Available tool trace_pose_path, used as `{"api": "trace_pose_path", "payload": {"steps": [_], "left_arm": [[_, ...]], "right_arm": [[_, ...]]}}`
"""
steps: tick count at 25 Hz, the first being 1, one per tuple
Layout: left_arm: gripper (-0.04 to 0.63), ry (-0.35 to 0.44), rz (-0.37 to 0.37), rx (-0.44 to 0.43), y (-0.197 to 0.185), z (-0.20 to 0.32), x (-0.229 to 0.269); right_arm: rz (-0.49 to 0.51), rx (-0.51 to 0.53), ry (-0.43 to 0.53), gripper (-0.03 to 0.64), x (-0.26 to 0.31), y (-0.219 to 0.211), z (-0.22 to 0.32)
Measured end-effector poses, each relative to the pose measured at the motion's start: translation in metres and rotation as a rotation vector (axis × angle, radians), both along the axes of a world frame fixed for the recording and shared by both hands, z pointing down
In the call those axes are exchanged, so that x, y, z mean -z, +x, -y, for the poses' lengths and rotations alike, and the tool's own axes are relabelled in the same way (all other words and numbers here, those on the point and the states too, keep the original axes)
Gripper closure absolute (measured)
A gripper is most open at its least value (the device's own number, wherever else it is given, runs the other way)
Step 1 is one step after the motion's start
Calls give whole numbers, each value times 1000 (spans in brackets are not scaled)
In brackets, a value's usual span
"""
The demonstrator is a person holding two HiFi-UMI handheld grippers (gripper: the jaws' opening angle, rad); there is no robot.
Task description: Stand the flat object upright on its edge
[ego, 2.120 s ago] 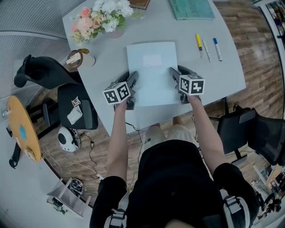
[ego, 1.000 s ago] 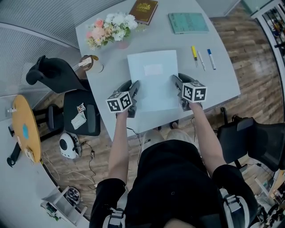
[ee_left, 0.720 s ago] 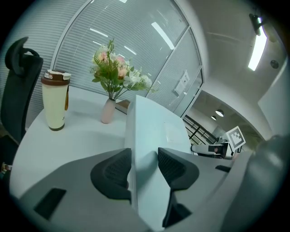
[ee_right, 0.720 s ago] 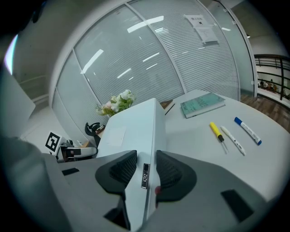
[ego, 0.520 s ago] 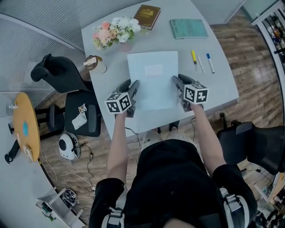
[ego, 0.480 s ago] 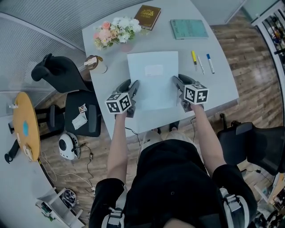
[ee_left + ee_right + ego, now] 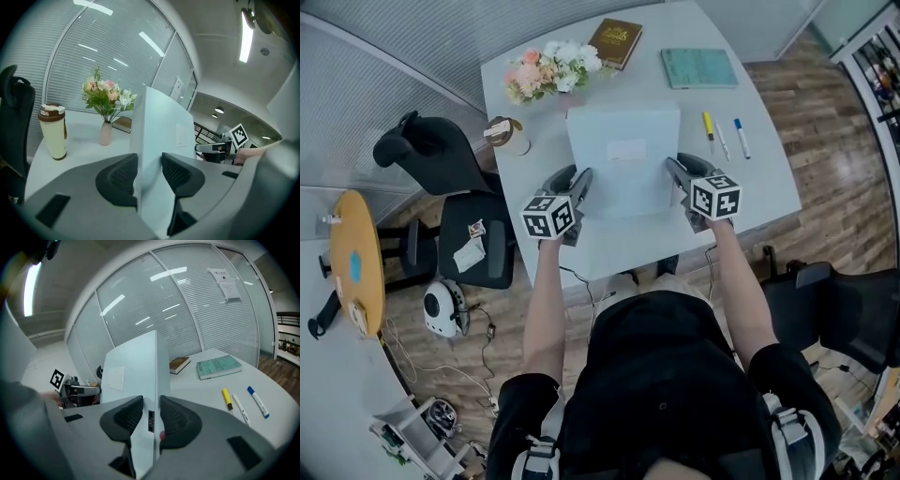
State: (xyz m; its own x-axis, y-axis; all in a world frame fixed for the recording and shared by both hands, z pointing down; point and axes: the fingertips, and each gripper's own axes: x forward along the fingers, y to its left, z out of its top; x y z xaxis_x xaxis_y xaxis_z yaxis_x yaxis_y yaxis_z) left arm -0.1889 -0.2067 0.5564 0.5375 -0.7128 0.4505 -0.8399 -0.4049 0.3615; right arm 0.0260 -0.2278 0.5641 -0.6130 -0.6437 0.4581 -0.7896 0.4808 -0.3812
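Between both sets of closing jaws sits the white flat panel (image 7: 623,155). The left gripper (image 7: 150,172) pinches its left edge and the right gripper (image 7: 151,414) its right edge, pads on both faces. Its far edge seems lifted off the table (image 7: 750,192). Pens (image 7: 727,131) lie at frame right, with the cup (image 7: 508,136) and flowers (image 7: 551,67) upper left and the teal book (image 7: 701,67) beyond.

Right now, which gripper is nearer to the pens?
Right. The right gripper, closing on the right side of the white box, has the pens just to its right. The left gripper, closing on the box's left side, is across the box from them.
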Motion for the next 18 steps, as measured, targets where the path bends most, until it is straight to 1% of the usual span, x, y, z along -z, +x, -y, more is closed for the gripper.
{"api": "trace_pose_path", "payload": {"steps": [4, 7, 13, 18], "left_arm": [[423, 27, 16, -3, 3, 1, 6], [426, 53, 21, 2, 4, 3, 10], [434, 144, 44, 21, 3, 6, 18], [440, 171, 70, 35, 0, 8, 10]], "right_arm": [[-26, 7, 39, 486, 10, 4, 5], [-22, 7, 67, 488, 15, 5, 8], [-15, 14, 131, 491, 20, 5, 10], [-54, 28, 184, 494, 20, 1, 15]]}}
